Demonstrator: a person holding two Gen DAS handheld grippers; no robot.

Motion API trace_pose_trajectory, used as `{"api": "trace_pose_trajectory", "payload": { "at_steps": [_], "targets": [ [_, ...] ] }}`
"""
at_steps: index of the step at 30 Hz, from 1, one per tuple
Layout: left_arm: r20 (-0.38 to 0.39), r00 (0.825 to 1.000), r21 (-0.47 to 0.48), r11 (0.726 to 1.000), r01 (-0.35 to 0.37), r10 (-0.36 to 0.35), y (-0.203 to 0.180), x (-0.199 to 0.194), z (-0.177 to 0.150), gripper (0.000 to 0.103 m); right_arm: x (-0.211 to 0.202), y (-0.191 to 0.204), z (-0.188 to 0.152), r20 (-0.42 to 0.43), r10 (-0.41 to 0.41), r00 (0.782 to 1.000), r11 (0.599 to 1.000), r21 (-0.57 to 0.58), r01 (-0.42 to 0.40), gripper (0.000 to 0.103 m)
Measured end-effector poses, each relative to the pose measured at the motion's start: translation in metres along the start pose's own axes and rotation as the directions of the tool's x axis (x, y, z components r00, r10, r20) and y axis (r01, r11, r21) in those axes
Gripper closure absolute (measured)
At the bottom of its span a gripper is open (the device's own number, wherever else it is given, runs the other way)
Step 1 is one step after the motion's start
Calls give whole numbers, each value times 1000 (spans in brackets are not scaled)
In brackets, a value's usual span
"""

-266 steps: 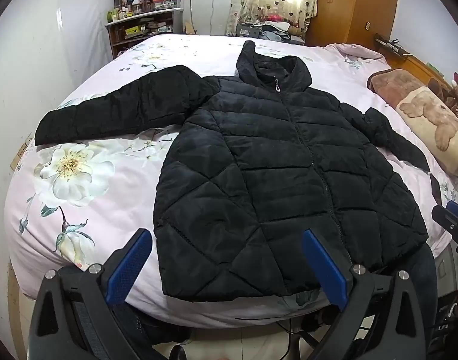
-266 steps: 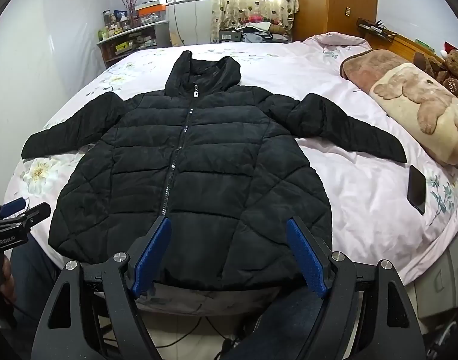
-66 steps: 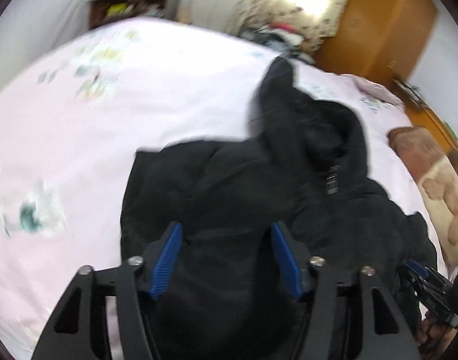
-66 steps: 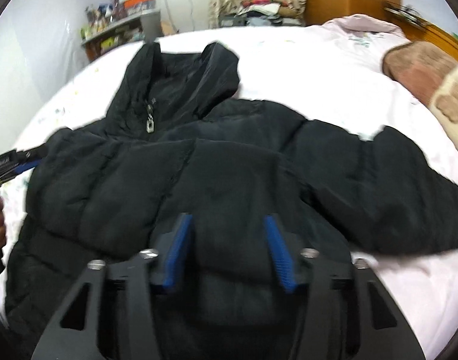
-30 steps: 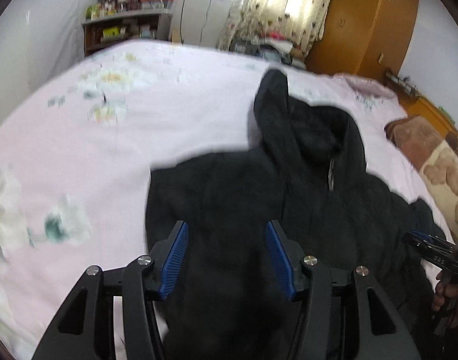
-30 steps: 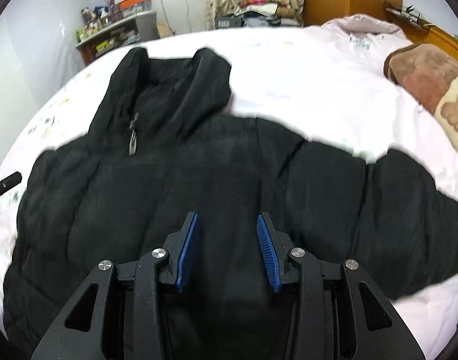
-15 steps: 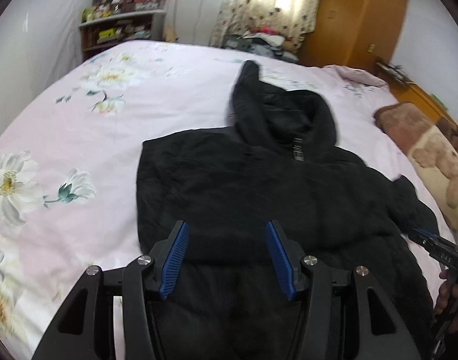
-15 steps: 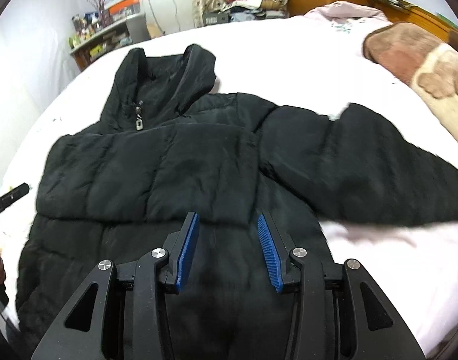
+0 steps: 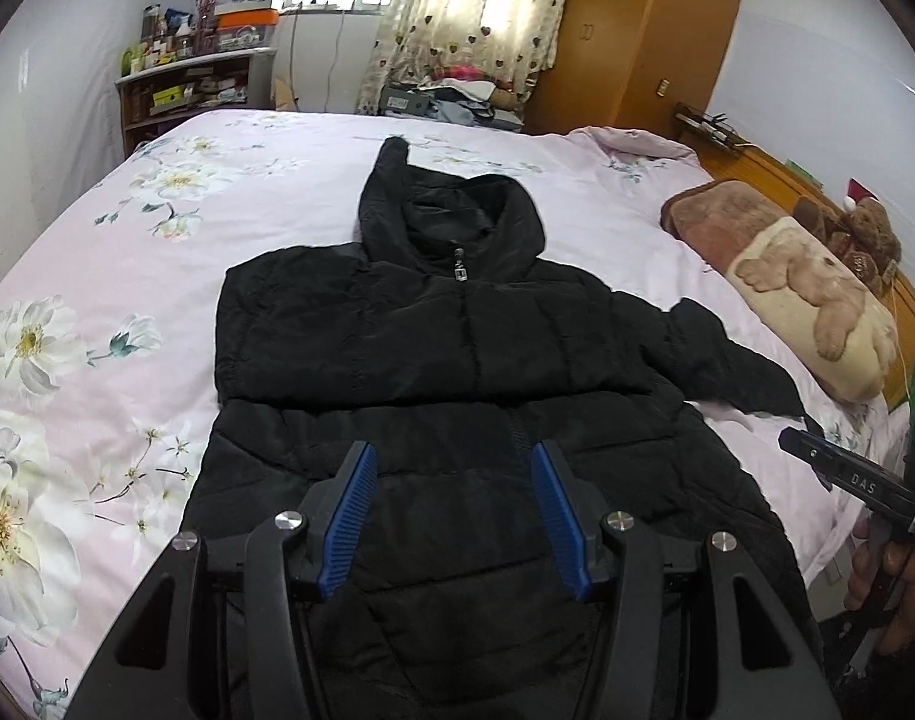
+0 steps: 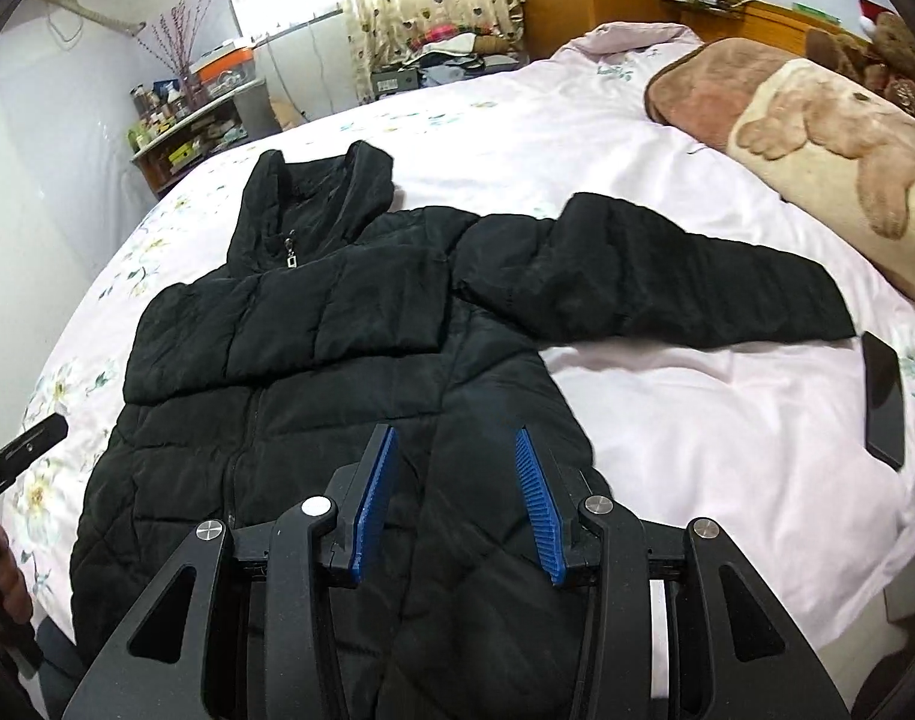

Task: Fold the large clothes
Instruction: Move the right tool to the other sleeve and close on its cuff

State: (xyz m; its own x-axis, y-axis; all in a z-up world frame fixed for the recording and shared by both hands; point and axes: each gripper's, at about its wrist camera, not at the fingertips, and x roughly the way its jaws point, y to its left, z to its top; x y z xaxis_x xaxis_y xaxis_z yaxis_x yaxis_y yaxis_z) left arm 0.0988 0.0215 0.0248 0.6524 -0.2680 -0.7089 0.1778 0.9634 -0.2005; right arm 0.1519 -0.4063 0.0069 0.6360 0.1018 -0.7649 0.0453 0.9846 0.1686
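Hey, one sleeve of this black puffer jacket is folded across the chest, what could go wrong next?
The puffy folded sleeve may spring back open, since neither gripper holds it. The other sleeve ends beside a phone; dragging it could sweep the phone off the bed.

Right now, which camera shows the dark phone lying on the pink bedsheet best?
The right wrist view: the flat dark phone lies whole on the pink floral bedsheet, beyond the black puffer jacket's outstretched sleeve. The left wrist view barely shows it.
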Motion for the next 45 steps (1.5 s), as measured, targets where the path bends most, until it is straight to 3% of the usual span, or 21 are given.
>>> {"api": "trace_pose_trajectory", "payload": {
  "at_steps": [3,5,14,20,32,37,42,43,44,45],
  "targets": [
    [14,1000,11,1000,-7,7,-8,-4,1,47,-8,-8,0,21,-8,1000,1000,18,7,59],
    [11,1000,8,1000,-7,7,-10,-2,4,47,-10,-17,1,30,-5,1000,999,45,3,50],
    [24,999,31,999,-37,37,-17,23,25,46,9,-76,13,18,-23,1000,985,169,20,49],
    [20,998,36,998,-55,54,-15,60,45,46,39,-135,26,1,-88,996,959,271,84,49],
    [-33,996,33,996,-80,81,-11,125,54,46,120,-252,36,-84,-121,989,844,515,147,49],
    [-55,994,35,995,-97,99,-2,142,53,46,140,-279,38,-55,-107,993,789,603,118,49],
    [-74,990,-4,993,-118,117,16,154,50,46,149,-287,42,-15,-125,992,758,644,105,47],
    [-77,990,-13,993,-121,120,18,154,50,46,147,-285,44,-9,-136,991,764,635,111,60],
    [-80,989,-20,992,-124,122,20,154,49,46,144,-283,46,-8,-144,990,772,625,117,80],
    [-82,989,-26,992,-123,121,23,153,49,46,141,-281,49,-2,-141,990,777,620,112,86]
  ]
}}
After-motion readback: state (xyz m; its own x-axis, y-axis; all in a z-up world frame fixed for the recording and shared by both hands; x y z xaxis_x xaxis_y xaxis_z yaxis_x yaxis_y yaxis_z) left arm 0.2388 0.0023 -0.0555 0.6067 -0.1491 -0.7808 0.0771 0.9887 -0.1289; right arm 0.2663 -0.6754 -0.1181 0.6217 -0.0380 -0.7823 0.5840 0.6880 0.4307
